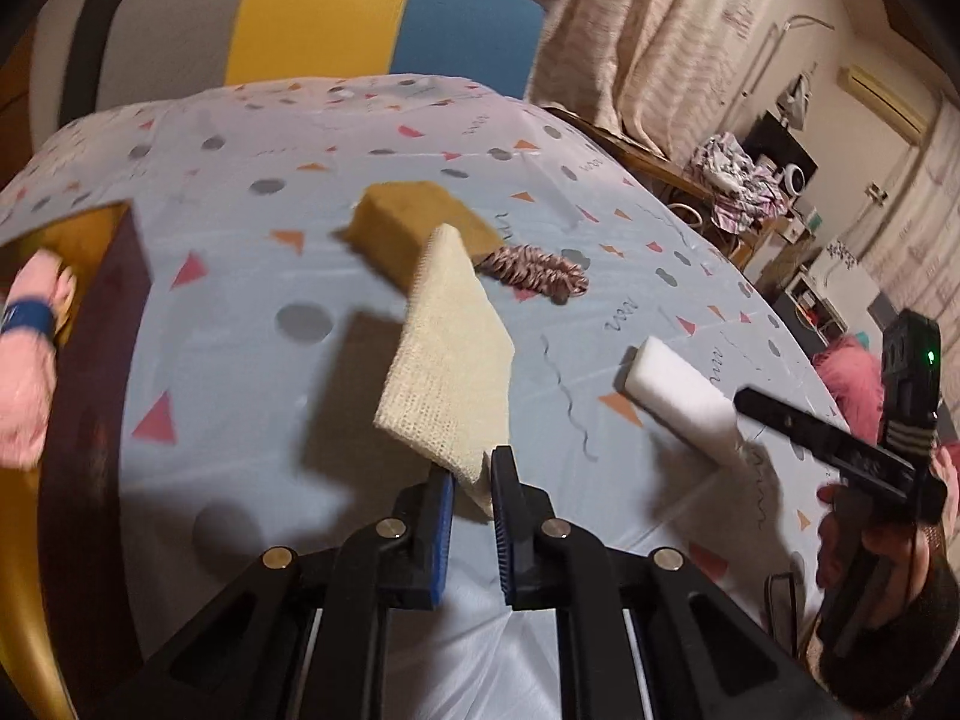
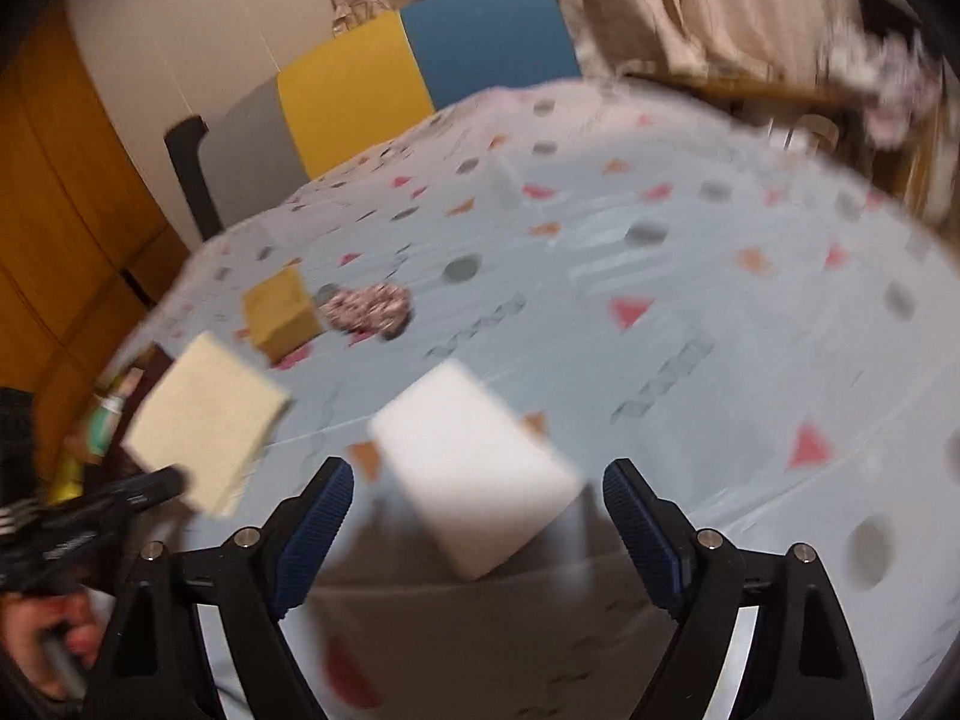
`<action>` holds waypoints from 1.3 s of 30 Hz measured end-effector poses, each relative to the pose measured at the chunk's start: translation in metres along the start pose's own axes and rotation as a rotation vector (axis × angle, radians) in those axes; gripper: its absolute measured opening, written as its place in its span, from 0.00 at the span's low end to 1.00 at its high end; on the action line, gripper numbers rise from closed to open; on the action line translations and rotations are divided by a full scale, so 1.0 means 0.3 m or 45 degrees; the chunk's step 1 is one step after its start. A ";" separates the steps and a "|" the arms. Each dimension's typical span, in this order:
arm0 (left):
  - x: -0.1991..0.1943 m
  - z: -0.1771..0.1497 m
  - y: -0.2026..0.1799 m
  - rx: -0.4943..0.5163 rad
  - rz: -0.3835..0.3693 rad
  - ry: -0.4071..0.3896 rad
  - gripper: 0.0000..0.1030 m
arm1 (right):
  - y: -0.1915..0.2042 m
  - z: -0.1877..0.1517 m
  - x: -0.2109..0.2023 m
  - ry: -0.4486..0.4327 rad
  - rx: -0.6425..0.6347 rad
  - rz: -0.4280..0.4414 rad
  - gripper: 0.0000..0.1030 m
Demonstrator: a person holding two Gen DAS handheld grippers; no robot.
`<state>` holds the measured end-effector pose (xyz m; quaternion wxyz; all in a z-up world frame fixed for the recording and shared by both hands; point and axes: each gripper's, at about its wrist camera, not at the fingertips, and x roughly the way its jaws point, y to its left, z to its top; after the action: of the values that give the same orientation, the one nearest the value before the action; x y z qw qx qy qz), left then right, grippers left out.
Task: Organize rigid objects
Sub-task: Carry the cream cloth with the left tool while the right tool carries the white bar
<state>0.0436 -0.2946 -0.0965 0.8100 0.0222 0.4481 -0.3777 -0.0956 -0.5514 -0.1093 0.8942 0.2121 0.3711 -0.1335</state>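
Note:
My left gripper [image 1: 471,468] is shut on one corner of a flat cream mesh pad [image 1: 447,348], which it holds tilted above the patterned tablecloth [image 1: 240,192]. In the right wrist view that pad [image 2: 204,420] hangs at the left. A white foam block [image 2: 474,468] lies on the cloth between the wide-spread fingers of my right gripper [image 2: 477,480], which is open, its pads clear of the block. A mustard sponge block [image 1: 414,228] and a pink striped twine bundle [image 1: 534,270] lie further back.
A dark box [image 1: 90,360] with a yellow inside stands at the table's left edge, with a pink plush item [image 1: 30,360] in it. A chair with a grey, yellow and blue back [image 1: 324,18] stands behind the table. Curtains and cluttered shelves are on the right.

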 end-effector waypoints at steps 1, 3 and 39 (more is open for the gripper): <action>-0.005 -0.008 0.006 -0.004 0.003 0.000 0.11 | 0.006 0.012 0.003 -0.003 -0.034 -0.018 0.88; -0.010 -0.022 0.017 -0.018 0.004 0.005 0.11 | 0.021 0.044 0.040 0.042 -0.099 -0.020 0.95; -0.141 -0.020 0.085 -0.171 -0.128 -0.025 0.11 | 0.254 -0.171 -0.048 0.102 0.174 0.161 0.67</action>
<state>0.0424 -0.2491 -0.0764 0.7939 -0.0583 0.4651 -0.3872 -0.1065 -0.4589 -0.1102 0.8687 0.3008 0.3824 -0.0932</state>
